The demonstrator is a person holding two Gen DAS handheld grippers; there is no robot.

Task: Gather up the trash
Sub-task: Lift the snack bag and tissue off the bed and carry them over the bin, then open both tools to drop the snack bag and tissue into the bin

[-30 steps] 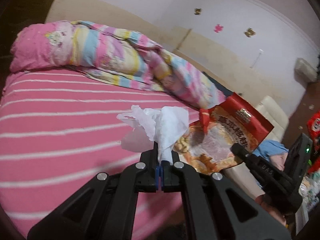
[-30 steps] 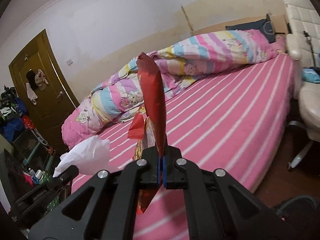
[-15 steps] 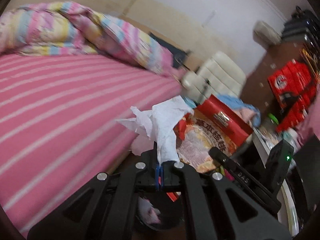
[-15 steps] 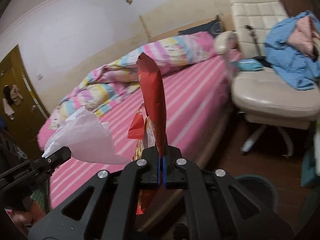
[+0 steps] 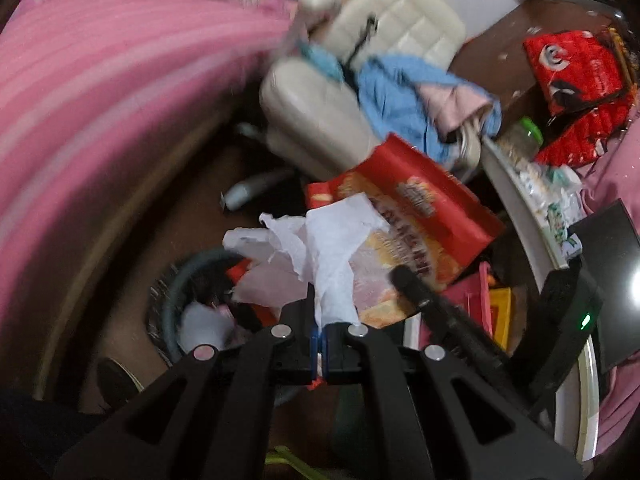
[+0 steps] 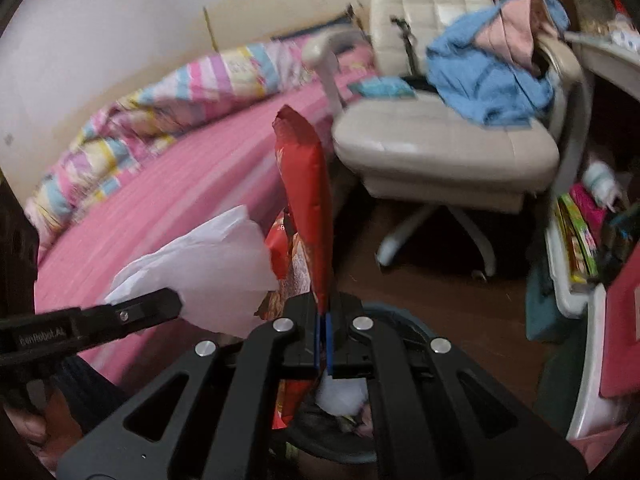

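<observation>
My left gripper is shut on a crumpled white tissue, held above a dark round trash bin on the floor with trash in it. My right gripper is shut on a red snack bag, held upright over the same bin. In the left wrist view the snack bag hangs just right of the tissue. In the right wrist view the tissue and the left gripper's finger sit at my left.
A pink striped bed lies at the left with a rolled quilt. A cream office chair carries blue clothes. A cluttered white desk edge and red boxes stand at the right.
Both grippers have swung away from the bed and down toward the floor, carrying the tissue and snack bag. The trash bin has come into view beneath them.
</observation>
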